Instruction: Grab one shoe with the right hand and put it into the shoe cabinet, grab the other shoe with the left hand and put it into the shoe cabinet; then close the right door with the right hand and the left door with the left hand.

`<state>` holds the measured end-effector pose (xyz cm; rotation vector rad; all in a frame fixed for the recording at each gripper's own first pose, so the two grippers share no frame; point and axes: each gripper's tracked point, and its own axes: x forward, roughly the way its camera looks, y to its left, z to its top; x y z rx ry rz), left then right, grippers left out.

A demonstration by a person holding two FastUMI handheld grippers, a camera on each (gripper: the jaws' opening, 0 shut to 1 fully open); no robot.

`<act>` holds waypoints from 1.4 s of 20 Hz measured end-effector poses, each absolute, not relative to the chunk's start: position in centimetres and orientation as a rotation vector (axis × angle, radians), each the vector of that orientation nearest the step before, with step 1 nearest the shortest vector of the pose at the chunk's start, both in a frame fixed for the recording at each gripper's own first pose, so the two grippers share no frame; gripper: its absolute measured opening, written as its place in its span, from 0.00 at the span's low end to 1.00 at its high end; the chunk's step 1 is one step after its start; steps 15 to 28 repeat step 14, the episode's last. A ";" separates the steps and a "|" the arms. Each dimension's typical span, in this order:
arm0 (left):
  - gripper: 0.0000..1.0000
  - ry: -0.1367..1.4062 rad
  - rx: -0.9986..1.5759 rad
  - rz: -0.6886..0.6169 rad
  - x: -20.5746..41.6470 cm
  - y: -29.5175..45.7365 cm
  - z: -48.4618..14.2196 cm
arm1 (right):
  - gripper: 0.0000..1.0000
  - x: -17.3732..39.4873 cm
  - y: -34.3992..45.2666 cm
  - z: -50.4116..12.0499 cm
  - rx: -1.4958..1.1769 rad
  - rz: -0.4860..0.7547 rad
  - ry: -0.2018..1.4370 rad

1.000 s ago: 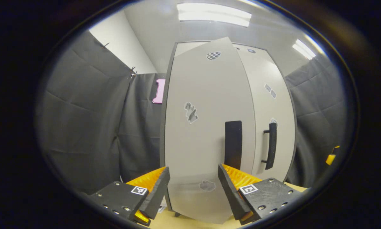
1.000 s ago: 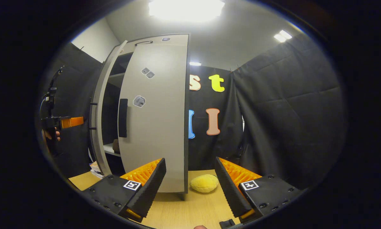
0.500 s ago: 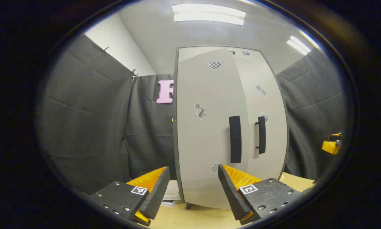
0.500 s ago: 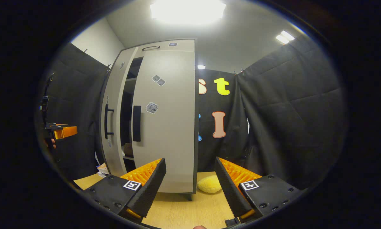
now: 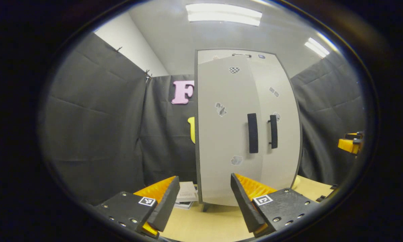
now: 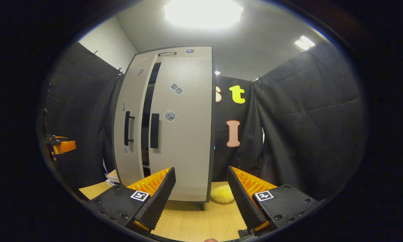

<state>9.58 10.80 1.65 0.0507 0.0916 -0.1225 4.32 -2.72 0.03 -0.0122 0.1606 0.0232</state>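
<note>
We face the shoe cabinet [image 5: 221,174], a tall pale grey cupboard standing upright on the wooden table [image 6: 191,222]. In the right gripper view its left door [image 6: 129,134] stands a little ajar, and a dark narrow gap [image 6: 147,114] runs between it and the right door [image 6: 184,134]; we cannot make out anything inside through that gap. Each door carries a black vertical handle and a few small stickers. Our left gripper [image 5: 205,198] hangs before the cabinet with its jaws wide apart and nothing between them. Our right gripper [image 6: 201,191] is likewise spread and empty, apart from the cabinet. A yellow soft thing [image 6: 222,195] lies on the table just beside the cabinet's right foot, and some papers [image 5: 187,195] lie by its left side.
</note>
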 end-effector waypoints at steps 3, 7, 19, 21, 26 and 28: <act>0.95 0.090 0.040 -0.105 8.5 12.1 1.9 | 0.98 4.0 -2.8 0.4 -0.008 0.020 0.155; 0.95 0.086 0.041 -0.085 7.7 13.3 2.2 | 0.98 4.1 -2.7 0.9 -0.014 0.025 0.141; 0.95 0.076 0.045 -0.071 7.9 14.1 2.8 | 0.98 4.6 -2.2 1.4 -0.014 0.036 0.125; 0.95 0.076 0.045 -0.071 7.9 14.1 2.8 | 0.98 4.6 -2.2 1.4 -0.014 0.036 0.125; 0.95 0.076 0.045 -0.071 7.9 14.1 2.8 | 0.98 4.6 -2.2 1.4 -0.014 0.036 0.125; 0.95 0.076 0.045 -0.071 7.9 14.1 2.8 | 0.98 4.6 -2.2 1.4 -0.014 0.036 0.125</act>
